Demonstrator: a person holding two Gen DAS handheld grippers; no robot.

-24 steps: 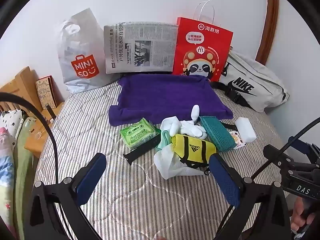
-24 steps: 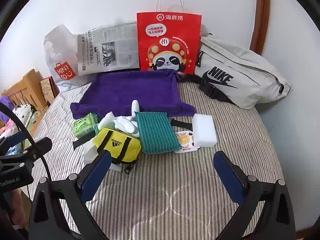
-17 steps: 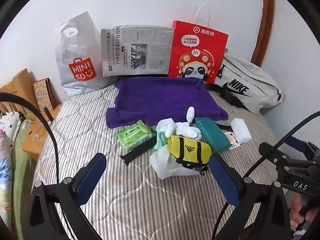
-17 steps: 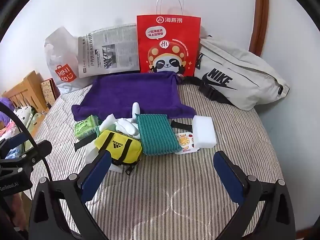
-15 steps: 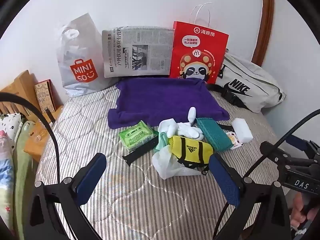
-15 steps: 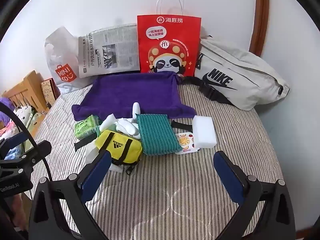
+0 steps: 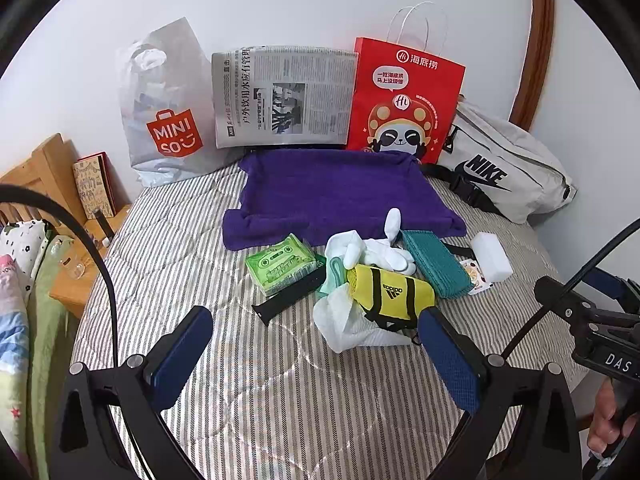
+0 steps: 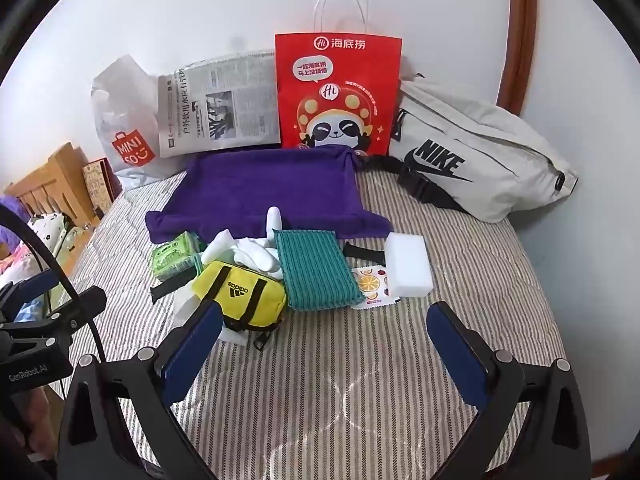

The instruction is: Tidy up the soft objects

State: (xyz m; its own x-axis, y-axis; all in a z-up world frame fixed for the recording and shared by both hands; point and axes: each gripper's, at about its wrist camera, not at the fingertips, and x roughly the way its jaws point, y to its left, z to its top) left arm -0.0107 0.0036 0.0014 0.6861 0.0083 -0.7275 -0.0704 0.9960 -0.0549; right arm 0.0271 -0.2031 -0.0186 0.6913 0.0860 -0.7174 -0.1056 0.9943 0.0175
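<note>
A pile of soft things lies mid-bed: a yellow adidas pouch (image 7: 390, 292) (image 8: 240, 294), white gloves (image 7: 384, 254) (image 8: 256, 254), a teal cloth (image 7: 436, 262) (image 8: 316, 266), a white sponge (image 7: 492, 256) (image 8: 408, 266), a green tissue pack (image 7: 282, 264) (image 8: 174, 256), a white plastic bag (image 7: 348, 324) and a fruit-print sachet (image 8: 372, 286). A purple towel (image 7: 340, 196) (image 8: 268, 190) lies spread behind them. My left gripper (image 7: 316, 350) is open and empty, just in front of the pile. My right gripper (image 8: 326, 352) is open and empty, in front of the teal cloth.
Against the wall stand a Miniso bag (image 7: 168, 112), a newspaper (image 7: 284, 96), a red panda paper bag (image 7: 404, 104) and a grey Nike bag (image 7: 504, 168). A black strap (image 7: 288, 300) lies by the tissue pack. A wooden headboard and bedside shelf (image 7: 48, 184) are at the left.
Both grippers have shifted only slightly, the left one drawing back a little from the pile. Both stay open and empty, and nothing on the bed has moved.
</note>
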